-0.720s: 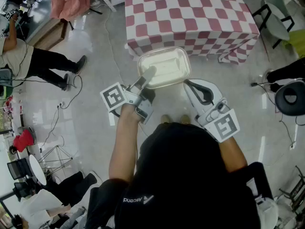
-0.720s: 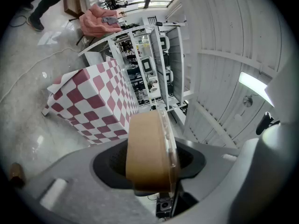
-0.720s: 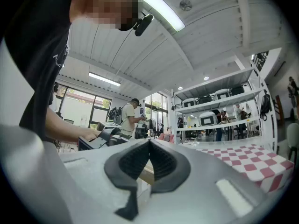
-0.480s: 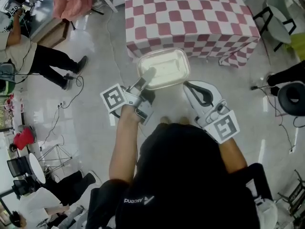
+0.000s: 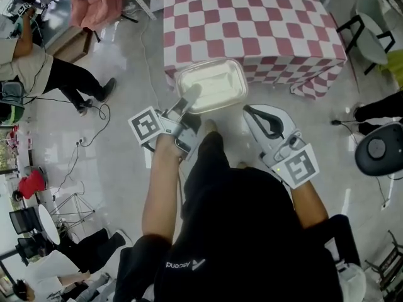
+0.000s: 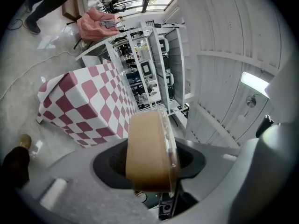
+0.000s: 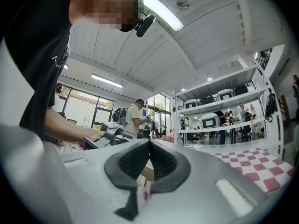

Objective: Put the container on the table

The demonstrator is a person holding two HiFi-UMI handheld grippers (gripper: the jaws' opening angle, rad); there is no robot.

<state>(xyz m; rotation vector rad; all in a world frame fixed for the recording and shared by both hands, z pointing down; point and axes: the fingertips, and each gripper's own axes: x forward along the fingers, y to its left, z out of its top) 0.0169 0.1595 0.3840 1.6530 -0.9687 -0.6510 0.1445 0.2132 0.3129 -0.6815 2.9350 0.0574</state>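
The left gripper point(image 5: 187, 100) is clamped on one short end of the takeaway box point(image 5: 211, 85). One jaw sits on the clear lid and the other is under the brown bottom. The box hangs flat in the air, out in front of the person. It is right by the near edge of the table point(image 5: 252, 17) with the red and white checked cloth, and it is not on the table yet. The right gripper point(image 5: 250, 111) is beside the box but not touching it. Its jaws are pressed together with nothing in them.

The box looks like thin paper with a thin plastic lid, so it is likely light and a bit bendy. A hard squeeze could dent it or pop the lid. The lid looks cloudy, so I cannot tell for sure if food is inside. Held at one end, the far end may sag, so keeping it flat is safest.
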